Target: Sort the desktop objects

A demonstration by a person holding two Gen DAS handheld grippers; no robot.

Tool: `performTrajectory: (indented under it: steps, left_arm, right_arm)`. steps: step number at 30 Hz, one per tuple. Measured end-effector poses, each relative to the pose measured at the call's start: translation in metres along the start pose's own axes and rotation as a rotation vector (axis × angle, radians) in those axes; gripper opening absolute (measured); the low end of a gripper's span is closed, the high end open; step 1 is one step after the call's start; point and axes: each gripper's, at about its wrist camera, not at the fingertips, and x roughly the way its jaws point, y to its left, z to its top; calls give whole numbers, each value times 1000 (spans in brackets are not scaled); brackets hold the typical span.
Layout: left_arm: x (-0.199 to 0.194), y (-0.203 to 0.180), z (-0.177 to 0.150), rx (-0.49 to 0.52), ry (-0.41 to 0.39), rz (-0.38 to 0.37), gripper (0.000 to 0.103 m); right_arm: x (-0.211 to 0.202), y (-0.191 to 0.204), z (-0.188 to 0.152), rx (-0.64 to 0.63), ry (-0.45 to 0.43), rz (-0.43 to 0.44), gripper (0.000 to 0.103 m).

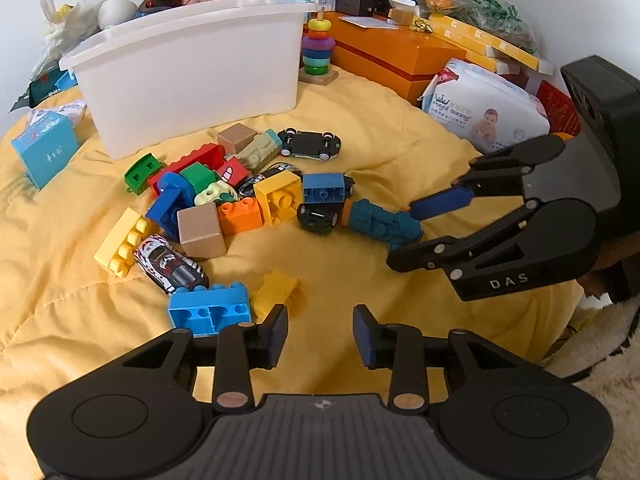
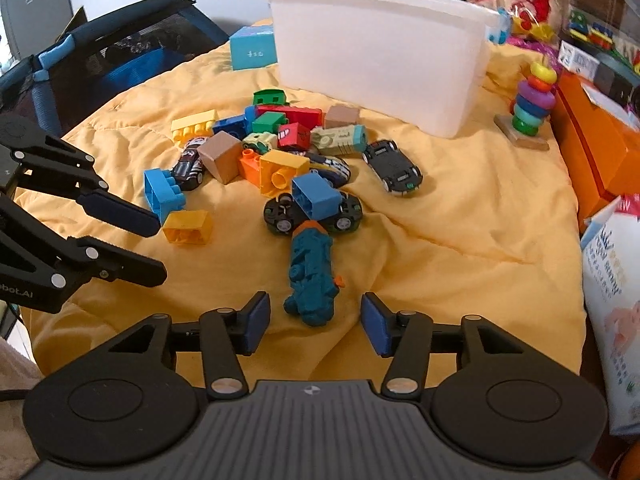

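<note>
A teal toy train [image 2: 312,276] lies on the yellow quilt, pointing toward a pile of plastic bricks and toy cars [image 2: 276,152]. My right gripper [image 2: 315,325] is open, and the train's near end sits between its pads with a gap on each side; the left wrist view shows this gripper [image 1: 406,234] straddling the train [image 1: 380,222]. My left gripper [image 1: 320,336] is open and holds nothing, low over the quilt just short of a light blue brick [image 1: 208,314] and a yellow brick [image 1: 278,288]. A white bin [image 1: 192,80] stands behind the pile.
A ring-stacking toy [image 1: 318,50], an orange box [image 1: 400,56] and a pack of wipes [image 1: 484,108] crowd the right side. A blue carton [image 1: 44,148] sits left of the bin. Bags and clutter line the back wall. A dark mesh cot [image 2: 100,60] borders the quilt.
</note>
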Motion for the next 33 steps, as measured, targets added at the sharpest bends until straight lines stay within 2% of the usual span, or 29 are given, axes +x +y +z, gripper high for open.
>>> performTrajectory:
  steps: [6, 9, 10, 14, 16, 19, 20, 21, 22, 24, 30, 33]
  left_arm:
    - [3, -3, 15, 83, -21, 49, 40]
    - [2, -1, 35, 113, -61, 60, 45]
    - [3, 1, 43, 120, -69, 68, 45]
    - [16, 12, 75, 160, -88, 126, 46]
    - [28, 19, 95, 183, -96, 153, 59]
    - [52, 28, 119, 222, -65, 129, 62]
    - [61, 28, 123, 246, -50, 128, 61]
    - [69, 28, 126, 274, -38, 130, 56]
    - [77, 28, 128, 293, -17, 126, 42]
    - [92, 30, 133, 303, 66, 89, 30]
    - [115, 32, 134, 343, 92, 75, 35]
    - [115, 42, 133, 267, 72, 33, 28]
  right_arm:
    - [4, 5, 5, -31, -9, 2, 45]
    - [6, 7, 5, -48, 10, 0, 25]
    - [6, 7, 4, -51, 6, 2, 23]
    - [3, 6, 5, -51, -13, 6, 22]
    - [7, 4, 3, -33, -2, 17, 22]
    - [6, 2, 0, -18, 4, 22, 22]
    - [6, 2, -1, -14, 5, 21, 22]
    - [5, 1, -2, -7, 5, 20, 22]
    - [5, 0, -3, 3, 5, 20, 22]
    - [5, -2, -3, 21, 4, 22, 22]
    - [7, -4, -4, 42, 1, 18, 23]
    - [7, -5, -4, 50, -2, 9, 23]
